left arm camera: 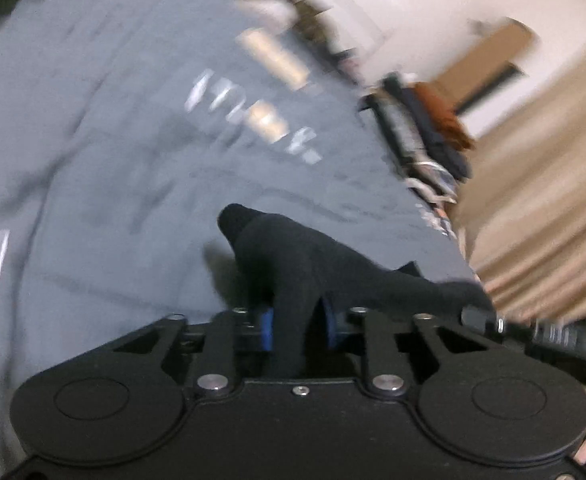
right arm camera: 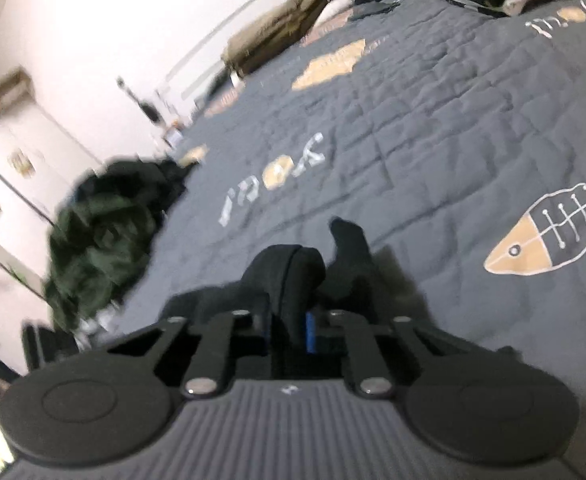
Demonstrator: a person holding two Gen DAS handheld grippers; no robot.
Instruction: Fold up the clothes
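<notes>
Both tools hold the same small black garment [left arm camera: 293, 256], which looks like a sock or a pair of them, though blur makes that uncertain, and it lies low over the grey quilted bedspread [left arm camera: 113, 160] near its edge. The left tool [left arm camera: 298, 322] has its blue pads drawn narrow on a fold of the black cloth, and from there the garment runs up and away to a rounded end and off to the right as a long tail. The right tool [right arm camera: 291, 326] is likewise pinched narrow on black cloth, with a rounded bulge just ahead of it and a second tip standing up to its right. Judging from this, the garment's long axis runs crosswise between the two hands, each gripping one part, so neither hand is nearer: the next move likely turns on drawing the two ends level along that axis before laying one over the other on the bed
</notes>
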